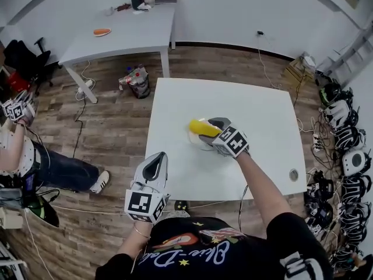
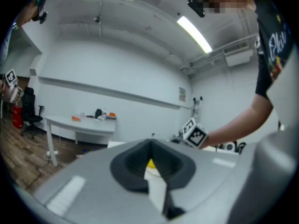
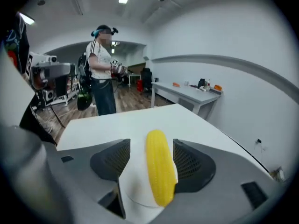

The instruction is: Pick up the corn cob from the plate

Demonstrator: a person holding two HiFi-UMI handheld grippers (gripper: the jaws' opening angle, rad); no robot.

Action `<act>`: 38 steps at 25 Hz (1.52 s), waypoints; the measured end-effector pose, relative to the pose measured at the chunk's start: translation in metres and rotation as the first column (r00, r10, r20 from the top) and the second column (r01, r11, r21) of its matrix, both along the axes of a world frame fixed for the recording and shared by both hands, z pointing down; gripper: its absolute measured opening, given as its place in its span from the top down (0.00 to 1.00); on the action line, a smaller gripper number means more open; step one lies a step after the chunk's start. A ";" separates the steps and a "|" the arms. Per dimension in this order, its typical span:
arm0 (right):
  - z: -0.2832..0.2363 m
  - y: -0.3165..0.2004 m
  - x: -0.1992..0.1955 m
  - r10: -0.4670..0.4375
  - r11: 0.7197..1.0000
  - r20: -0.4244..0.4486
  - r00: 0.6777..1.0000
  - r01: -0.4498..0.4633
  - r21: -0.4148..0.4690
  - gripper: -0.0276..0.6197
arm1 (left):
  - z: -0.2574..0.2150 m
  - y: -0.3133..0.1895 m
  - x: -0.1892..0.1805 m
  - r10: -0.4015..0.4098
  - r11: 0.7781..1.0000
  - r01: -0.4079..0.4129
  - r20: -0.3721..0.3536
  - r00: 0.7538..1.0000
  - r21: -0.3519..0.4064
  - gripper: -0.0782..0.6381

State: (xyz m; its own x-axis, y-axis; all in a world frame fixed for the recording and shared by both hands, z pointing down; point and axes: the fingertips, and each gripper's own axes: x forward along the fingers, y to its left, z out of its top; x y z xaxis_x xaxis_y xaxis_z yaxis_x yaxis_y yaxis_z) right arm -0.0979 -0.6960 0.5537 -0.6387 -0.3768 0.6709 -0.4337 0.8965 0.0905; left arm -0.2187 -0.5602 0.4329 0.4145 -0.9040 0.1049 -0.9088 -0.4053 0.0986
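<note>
A yellow corn cob (image 1: 198, 127) lies on a small white plate (image 1: 193, 139) near the middle of the white table (image 1: 262, 115). My right gripper (image 1: 206, 132) is down over it, open. In the right gripper view the corn cob (image 3: 159, 171) runs lengthwise between the two dark pads: the right pad is close against it, the left pad stands apart, and the plate (image 3: 138, 192) shows beneath. My left gripper (image 1: 156, 158) hovers at the table's front-left edge with its jaws together and nothing in them. Through its narrow slit a speck of the corn cob (image 2: 150, 163) shows ahead of the left gripper (image 2: 150, 148).
A second table (image 1: 128, 37) at the back left carries an orange item (image 1: 102, 32) and small dark things. A person (image 1: 23, 156) with grippers stands at the far left. A bag (image 1: 137, 81) sits on the floor. Headsets (image 1: 344, 139) line the right wall.
</note>
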 end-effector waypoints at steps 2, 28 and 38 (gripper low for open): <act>0.019 -0.012 -0.002 -0.017 0.999 -0.079 0.997 0.014 -0.031 0.55 | 0.006 -0.014 -0.006 0.005 1.000 -0.005 -0.009 1.000 -0.018 0.89; 0.028 -0.047 0.011 0.235 0.953 0.080 0.969 -0.213 -0.217 0.55 | 0.026 -0.037 -0.026 0.003 0.996 -0.008 -0.059 0.998 -0.086 0.90; -0.076 0.047 0.054 0.355 0.932 0.562 0.747 -0.330 -0.151 0.55 | -0.005 -0.003 0.006 0.000 1.000 0.000 -0.030 1.000 0.001 0.89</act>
State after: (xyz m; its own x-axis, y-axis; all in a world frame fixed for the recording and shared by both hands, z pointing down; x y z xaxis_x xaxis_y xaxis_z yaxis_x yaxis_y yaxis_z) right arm -0.0436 -0.6492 0.4779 -0.7399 -0.6272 0.2431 -0.6721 0.6746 -0.3052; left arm -0.2127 -0.5628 0.4283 0.4174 -0.9041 0.0916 -0.9055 -0.4052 0.1259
